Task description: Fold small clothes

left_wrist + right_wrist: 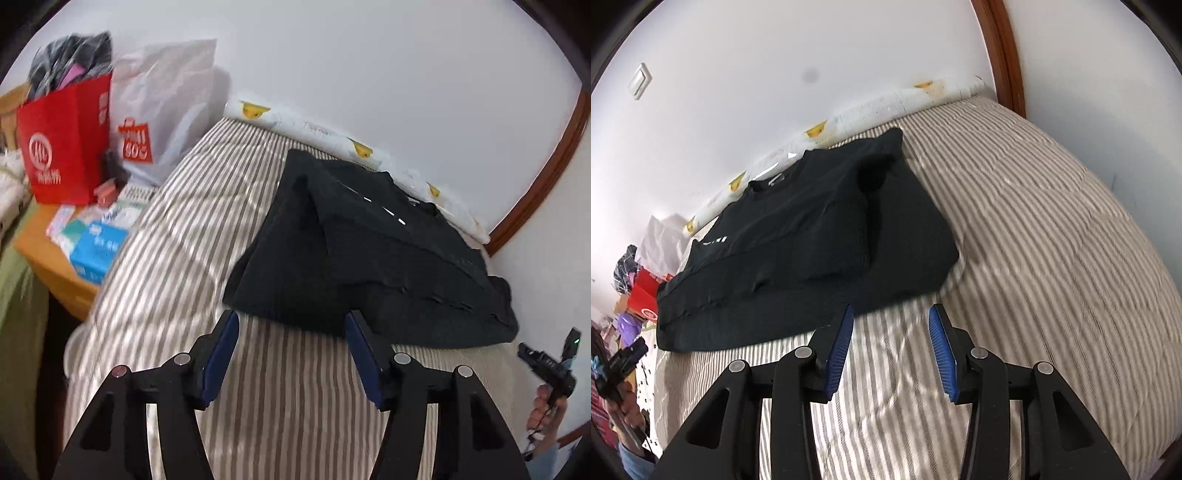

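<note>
A black shirt (369, 254) lies on the striped bed, partly folded, with both sleeves turned in over the body; the right wrist view shows the same black shirt (812, 243) with its collar toward the wall. My left gripper (291, 321) is open just short of the shirt's near hem, nothing between its blue pads. My right gripper (891, 314) is open too, close to the hem's right corner, pads bare. The other hand-held gripper (550, 369) shows at the far right of the left wrist view, held by a hand.
The bed's striped cover (1052, 229) runs along a white wall with a duck-print pad (255, 110). A wooden side table (55, 258) carries a red bag (62, 144), a white bag (166, 99) and a blue tissue pack (98, 251). Brown wooden trim (1004, 51) stands at the bed's far end.
</note>
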Tool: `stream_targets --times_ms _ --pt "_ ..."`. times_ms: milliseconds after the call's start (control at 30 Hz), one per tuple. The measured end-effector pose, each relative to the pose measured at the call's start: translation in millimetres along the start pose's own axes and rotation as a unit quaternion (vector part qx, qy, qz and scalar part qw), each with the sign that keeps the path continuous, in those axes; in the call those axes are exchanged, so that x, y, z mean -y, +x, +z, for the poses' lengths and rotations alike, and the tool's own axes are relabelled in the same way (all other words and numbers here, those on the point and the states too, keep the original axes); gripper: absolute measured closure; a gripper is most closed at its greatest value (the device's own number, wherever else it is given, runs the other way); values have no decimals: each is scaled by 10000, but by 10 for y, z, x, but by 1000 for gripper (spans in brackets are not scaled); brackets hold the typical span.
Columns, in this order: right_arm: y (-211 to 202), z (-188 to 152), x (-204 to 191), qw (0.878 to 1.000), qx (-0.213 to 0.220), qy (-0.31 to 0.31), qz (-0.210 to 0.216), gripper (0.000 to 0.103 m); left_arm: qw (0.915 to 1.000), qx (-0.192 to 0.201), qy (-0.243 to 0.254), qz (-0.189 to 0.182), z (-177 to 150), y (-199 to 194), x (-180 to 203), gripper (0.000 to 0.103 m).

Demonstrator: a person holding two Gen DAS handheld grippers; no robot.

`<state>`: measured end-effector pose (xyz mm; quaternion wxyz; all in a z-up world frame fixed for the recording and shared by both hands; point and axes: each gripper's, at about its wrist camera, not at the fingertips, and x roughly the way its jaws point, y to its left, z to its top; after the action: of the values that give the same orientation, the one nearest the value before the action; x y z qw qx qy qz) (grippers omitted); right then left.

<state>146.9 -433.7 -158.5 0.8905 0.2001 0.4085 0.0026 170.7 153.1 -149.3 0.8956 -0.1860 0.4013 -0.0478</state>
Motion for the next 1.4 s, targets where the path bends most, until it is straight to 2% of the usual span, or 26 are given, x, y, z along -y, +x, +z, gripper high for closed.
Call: stream_targets --times_ms 333,533,733,833,967,1100,1133,1200,1300,1333,1400 --pt "47 -203 3 9997 -3 240 -83 61 9956 -290 -622 -634 -216 298 -146 46" --pt "67 -78 64 9994 99 308 -159 58 9925 -426 -874 -742 -112 579 -174 46" --pt "127 83 99 9990 141 427 -60 51 9864 -347 -1284 -968 31 733 -258 47" --pt "184 158 114 9986 190 493 -31 50 9865 -320 -1300 -943 64 768 -256 48" --pt "307 236 144 9981 176 589 -50 49 9901 -323 -1206 -636 87 777 -198 56" --pt "401 284 183 9976 214 657 -48 49 9918 -363 -1149 -428 98 778 -204 73" --pt "441 294 189 9977 195 646 -64 50 9915 -395 -1175 -401 105 785 -214 76" --pt "522 300 183 9982 93 588 -57 60 9906 -443 -1229 -409 111 796 -228 85" --pt "543 296 133 9991 152 398 -16 76 9913 -453 -1190 -338 115 779 -192 93" --pt "521 296 125 9992 187 340 0 80 9929 -391 -1093 -246 113 746 -152 94" --pt "456 284 122 9991 267 313 53 83 9952 -318 -913 -119 118 693 -77 95"
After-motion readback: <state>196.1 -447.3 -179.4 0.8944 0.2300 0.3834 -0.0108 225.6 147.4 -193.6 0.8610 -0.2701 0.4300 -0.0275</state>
